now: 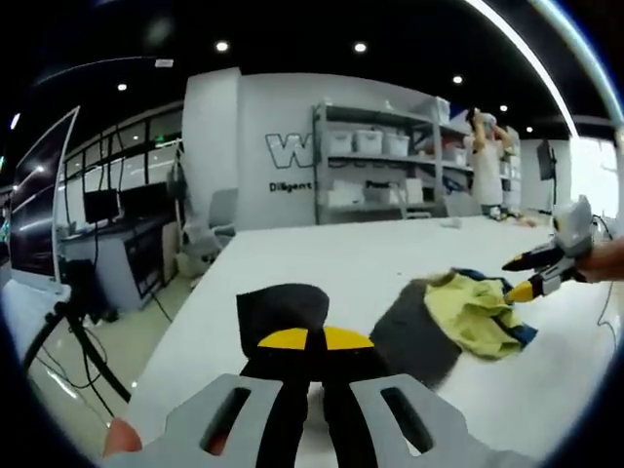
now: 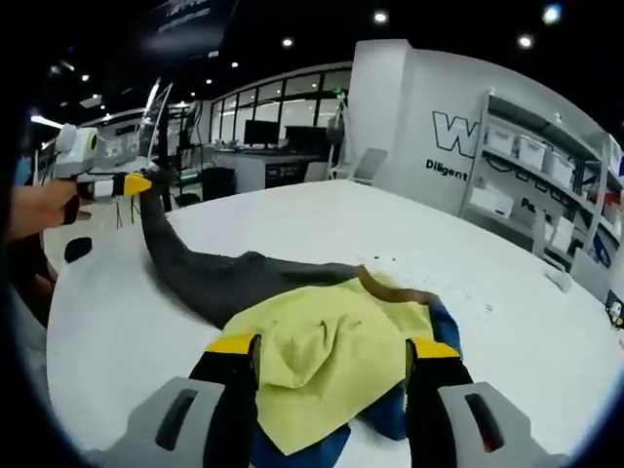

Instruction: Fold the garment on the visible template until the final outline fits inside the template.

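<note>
I hold a two-jaw tool in each hand over a broad white bench [image 2: 507, 322] in a large workshop with shelving [image 1: 390, 161] along the far wall. In the left gripper view my left tool [image 1: 302, 341] has its jaws pressed together on a dark sleeve-like end of the garment [image 1: 458, 317], which I have lifted off the bench; the dark cloth stands up just above the yellow jaw tips, so I judge I am pinching it to draw that side out straight. From there the rest of the garment lies at about three o'clock, a crumpled heap of grey, pale yellow and blue, with my right tool [image 1: 517, 276] at its far edge. In the right gripper view my right tool [image 2: 331, 346] has its jaws spread wide, one on each side of the yellow part of the garment [image 2: 322, 346], low over it but not clamping it; I take this as lining up for a grip. The dark sleeve stretches away toward ten o'clock, up to my left tool [image 2: 136, 182]. I cannot make out any template outline on the bench. The garment is bunched, so folding has, in my judgement, barely begun.
</note>
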The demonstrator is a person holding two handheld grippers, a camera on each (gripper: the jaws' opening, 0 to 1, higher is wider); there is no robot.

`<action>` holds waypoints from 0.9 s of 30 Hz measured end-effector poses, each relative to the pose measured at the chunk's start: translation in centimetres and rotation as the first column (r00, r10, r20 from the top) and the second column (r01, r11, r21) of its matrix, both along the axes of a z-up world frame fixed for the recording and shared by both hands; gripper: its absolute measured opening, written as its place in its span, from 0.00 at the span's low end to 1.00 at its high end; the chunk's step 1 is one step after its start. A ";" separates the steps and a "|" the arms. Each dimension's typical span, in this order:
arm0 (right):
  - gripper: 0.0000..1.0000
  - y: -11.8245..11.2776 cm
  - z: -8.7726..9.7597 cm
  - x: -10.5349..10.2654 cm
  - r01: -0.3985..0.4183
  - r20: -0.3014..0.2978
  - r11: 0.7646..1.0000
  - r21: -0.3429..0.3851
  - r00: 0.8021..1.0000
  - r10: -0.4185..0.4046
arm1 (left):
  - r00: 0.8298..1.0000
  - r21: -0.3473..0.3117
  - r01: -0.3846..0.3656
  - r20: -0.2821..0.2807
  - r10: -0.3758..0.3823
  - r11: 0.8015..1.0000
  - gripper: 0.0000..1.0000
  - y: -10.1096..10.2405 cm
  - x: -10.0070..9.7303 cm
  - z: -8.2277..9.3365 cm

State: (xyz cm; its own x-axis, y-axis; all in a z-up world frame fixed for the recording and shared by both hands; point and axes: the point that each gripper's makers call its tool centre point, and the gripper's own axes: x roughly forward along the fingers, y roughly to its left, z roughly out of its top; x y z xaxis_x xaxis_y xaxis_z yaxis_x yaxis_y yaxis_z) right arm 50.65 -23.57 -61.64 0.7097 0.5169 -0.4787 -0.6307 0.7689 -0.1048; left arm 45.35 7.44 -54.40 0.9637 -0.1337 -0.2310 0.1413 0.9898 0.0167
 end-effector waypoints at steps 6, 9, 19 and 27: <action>0.60 1.3 -2.8 0.5 -0.034 -0.055 0.999 -0.017 0.998 0.033 | 1.000 0.008 -0.023 0.009 0.023 1.000 0.00 0.8 -0.5 -0.4; 0.60 1.3 -3.2 0.8 -0.030 -0.068 0.999 -0.019 0.997 0.029 | 0.999 -0.009 -0.046 0.008 0.046 0.999 0.00 1.0 -1.8 -0.9; 0.61 1.3 -3.5 0.7 -0.039 -0.067 0.998 -0.045 0.997 0.036 | 0.990 -0.015 -0.113 -0.083 0.111 0.994 0.00 1.5 -5.4 -4.2; 0.62 1.4 -3.6 0.6 -0.039 -0.065 0.998 -0.045 0.997 0.036 | 0.937 0.001 -0.194 -0.295 0.185 0.981 0.00 2.7 -8.3 -8.2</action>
